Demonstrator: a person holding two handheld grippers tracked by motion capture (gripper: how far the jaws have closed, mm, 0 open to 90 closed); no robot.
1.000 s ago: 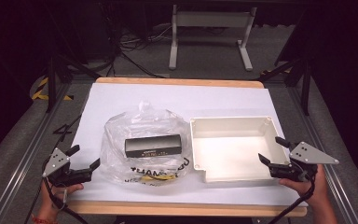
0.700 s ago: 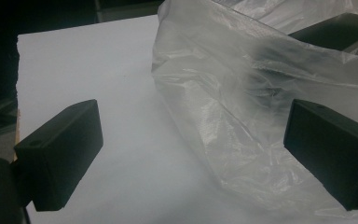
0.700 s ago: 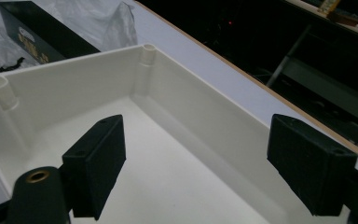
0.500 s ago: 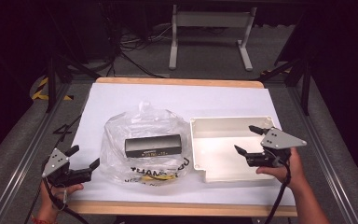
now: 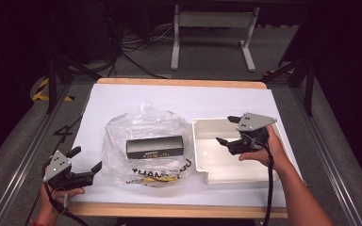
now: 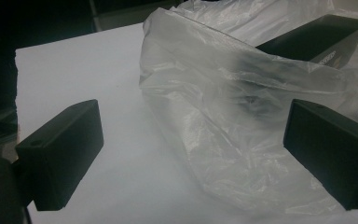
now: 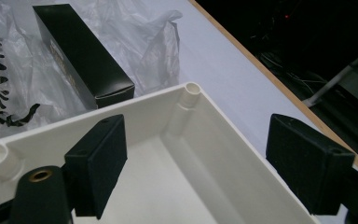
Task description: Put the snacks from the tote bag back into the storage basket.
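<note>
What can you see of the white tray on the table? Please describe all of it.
The tray is a shallow, rectangular, open-topped box, off-white and plastic-looking, with round posts in its corners. It is empty and lies flat on the white table, right of the bag, close to it. The black box lies just beyond its left wall. The right gripper hovers over its far right part, jaws open, holding nothing; I cannot tell if it touches the rim.

bare table (image 5: 122,101) behind plastic bag (image 5: 146,127), black box (image 5: 154,146) blocks bag middle, tray (image 5: 202,162) wall crowds its right
</note>
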